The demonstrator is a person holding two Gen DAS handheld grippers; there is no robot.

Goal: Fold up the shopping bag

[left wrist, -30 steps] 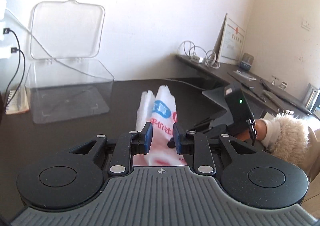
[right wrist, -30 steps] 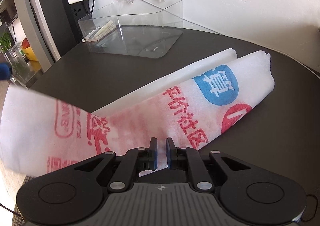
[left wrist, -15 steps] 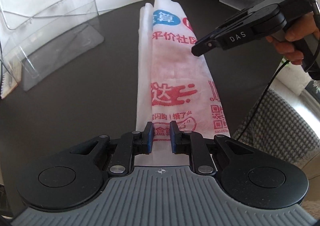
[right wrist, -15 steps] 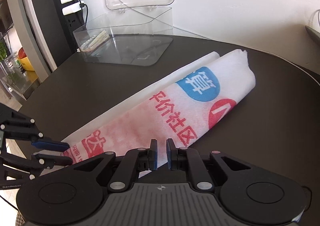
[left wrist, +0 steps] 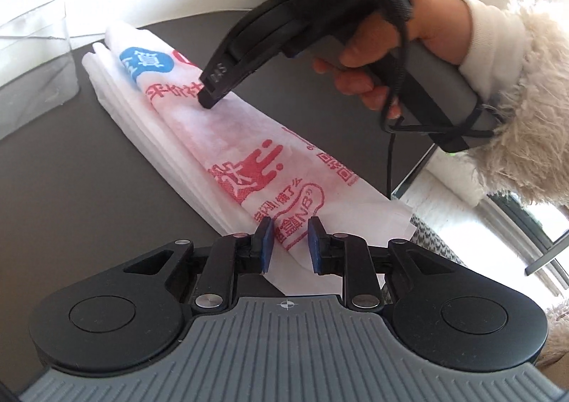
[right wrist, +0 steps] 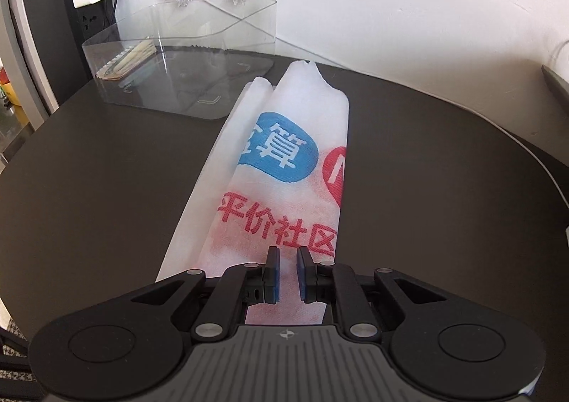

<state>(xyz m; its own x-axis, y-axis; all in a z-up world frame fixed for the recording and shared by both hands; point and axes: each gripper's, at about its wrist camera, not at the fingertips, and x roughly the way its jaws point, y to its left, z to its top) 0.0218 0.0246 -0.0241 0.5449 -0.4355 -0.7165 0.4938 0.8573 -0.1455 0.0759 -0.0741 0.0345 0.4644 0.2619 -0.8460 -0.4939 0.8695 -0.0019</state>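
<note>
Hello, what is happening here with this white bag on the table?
A person is folding a white shopping bag on a dark table, with a handheld gripper in each hand. The bag already lies as a long narrow strip. The left gripper is open over the near end, which overhangs the table edge. The right gripper is slightly open, tips down on the bag's middle. A clear box stands behind.

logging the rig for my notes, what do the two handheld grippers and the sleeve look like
Left gripper: black linkage arms, blue pads, ribbed grey body with two round black discs. Right gripper: same build, grey pistol handle, black cable, white "DAS" lettering. Fluffy cream sleeve over a white cuff.
</note>
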